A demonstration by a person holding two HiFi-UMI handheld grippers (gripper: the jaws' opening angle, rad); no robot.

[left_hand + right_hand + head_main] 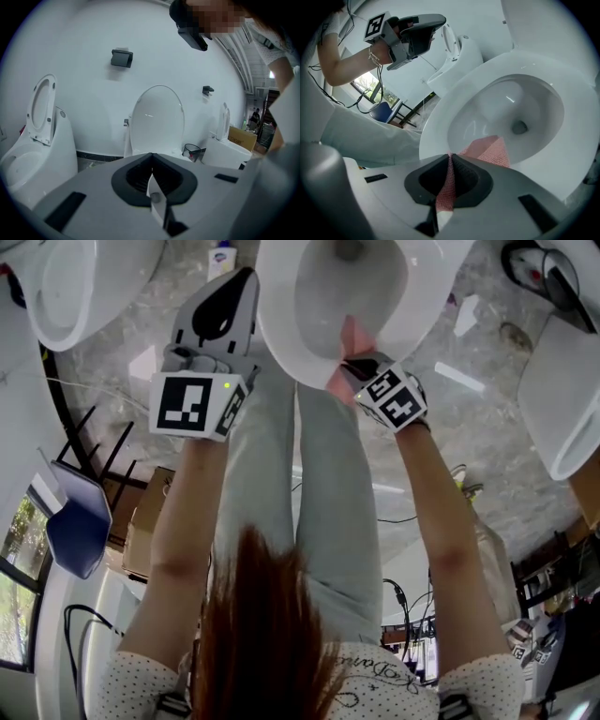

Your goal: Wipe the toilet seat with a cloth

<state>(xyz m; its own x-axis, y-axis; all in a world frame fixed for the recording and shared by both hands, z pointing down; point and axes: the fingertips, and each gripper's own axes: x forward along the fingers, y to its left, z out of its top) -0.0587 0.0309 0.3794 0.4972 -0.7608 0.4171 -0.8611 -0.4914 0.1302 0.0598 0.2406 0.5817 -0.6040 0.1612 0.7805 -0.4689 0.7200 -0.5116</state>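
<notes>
Right claw clamped the pink cloth against the toilet seat, near rim, to wipe; left claw, closed empty, hung aside.

Marbled floor: toilets, blue chair, cardboard box.

blue chair | cardboard box beside it | black bin on floor | neighbouring toilet, lid up
</notes>
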